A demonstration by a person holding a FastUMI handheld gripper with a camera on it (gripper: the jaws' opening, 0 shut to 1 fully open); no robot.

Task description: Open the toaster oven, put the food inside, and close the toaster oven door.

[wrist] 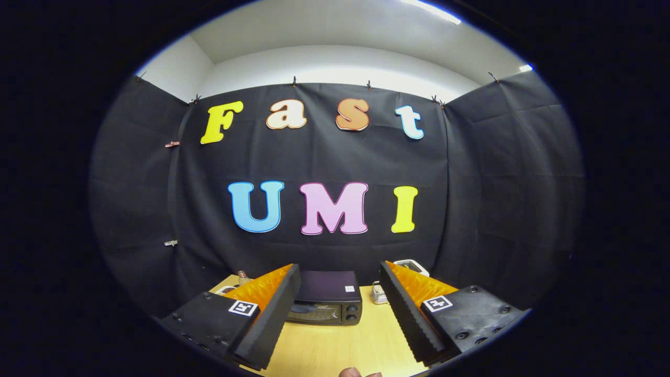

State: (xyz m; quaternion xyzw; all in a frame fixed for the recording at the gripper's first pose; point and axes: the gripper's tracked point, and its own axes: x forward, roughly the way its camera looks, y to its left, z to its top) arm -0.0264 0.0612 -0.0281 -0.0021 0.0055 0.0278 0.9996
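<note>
— Nearest my camera is a bit of a hand [358,373] at the worktop's [335,348] near edge, and just past it my gripper [335,314], its fingers spread wide with nothing between them.

— Where's the oven?

— Straight ahead, beyond the fingers: the toaster oven [325,301] sits on the worktop against the booth wall, and I see it through the gap between them. It's a dark, boxy unit, front toward me, knobs at its right end. From what I can see, the door looks shut.

— And the food?

— I can't pick it out. Small things stand beside the oven on both sides, too small to name. A shut door fits two stages: food still outside, or already inside with the door closed again. I can't settle which.
</note>
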